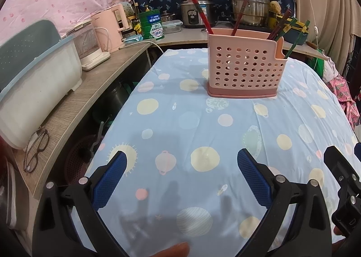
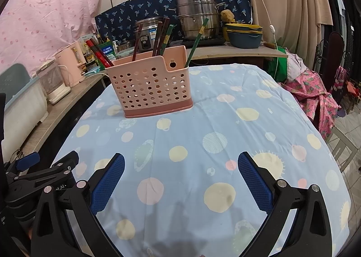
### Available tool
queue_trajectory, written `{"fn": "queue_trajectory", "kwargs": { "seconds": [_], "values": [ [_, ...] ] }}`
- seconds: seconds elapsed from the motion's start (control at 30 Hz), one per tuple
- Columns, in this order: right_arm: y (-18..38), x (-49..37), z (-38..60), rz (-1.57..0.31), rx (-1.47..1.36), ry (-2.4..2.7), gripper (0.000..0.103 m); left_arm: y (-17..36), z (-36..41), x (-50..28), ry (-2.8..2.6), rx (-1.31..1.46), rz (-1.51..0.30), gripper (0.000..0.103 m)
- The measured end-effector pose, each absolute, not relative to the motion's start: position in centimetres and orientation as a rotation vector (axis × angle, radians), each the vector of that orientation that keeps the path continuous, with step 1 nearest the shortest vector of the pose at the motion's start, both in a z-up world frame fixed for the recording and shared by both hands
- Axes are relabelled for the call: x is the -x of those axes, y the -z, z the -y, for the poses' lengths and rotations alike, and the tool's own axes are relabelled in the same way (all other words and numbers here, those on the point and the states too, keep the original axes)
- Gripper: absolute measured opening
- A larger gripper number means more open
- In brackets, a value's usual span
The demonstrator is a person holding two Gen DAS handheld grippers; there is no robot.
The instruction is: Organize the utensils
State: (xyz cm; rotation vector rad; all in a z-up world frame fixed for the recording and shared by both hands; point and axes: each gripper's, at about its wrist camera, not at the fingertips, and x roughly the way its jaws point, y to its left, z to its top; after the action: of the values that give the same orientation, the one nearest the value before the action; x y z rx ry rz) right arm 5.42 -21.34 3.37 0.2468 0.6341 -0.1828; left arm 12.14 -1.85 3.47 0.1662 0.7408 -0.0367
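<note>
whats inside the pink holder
Chopsticks stand in the pink perforated holder: red ones at its left end, dark ones mid, green ones at right. Their lower ends and any dividers are hidden by the walls.

Pink perforated holder (image 1: 244,69) looks matt plastic; printed tablecloth (image 1: 203,126) is soft, creased cloth; steamer pot (image 2: 197,17) is glossy metal.

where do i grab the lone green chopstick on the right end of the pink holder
Grip the green chopstick on its bare upper shaft, above the pink holder rim, coming from above right. It leans rightward, apart from the other sticks, so the jaws fit around it there.
</note>
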Motion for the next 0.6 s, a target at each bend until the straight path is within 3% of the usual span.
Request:
{"fn": "queue_trajectory", "kwargs": {
  "seconds": [0.6],
  "values": [
    [-3.85,-5.76,21.51,-0.618,-0.227,0.208,0.097,-3.79,1.86,-12.32,0.035,-0.176,-0.731,0.094]
  ]
}}
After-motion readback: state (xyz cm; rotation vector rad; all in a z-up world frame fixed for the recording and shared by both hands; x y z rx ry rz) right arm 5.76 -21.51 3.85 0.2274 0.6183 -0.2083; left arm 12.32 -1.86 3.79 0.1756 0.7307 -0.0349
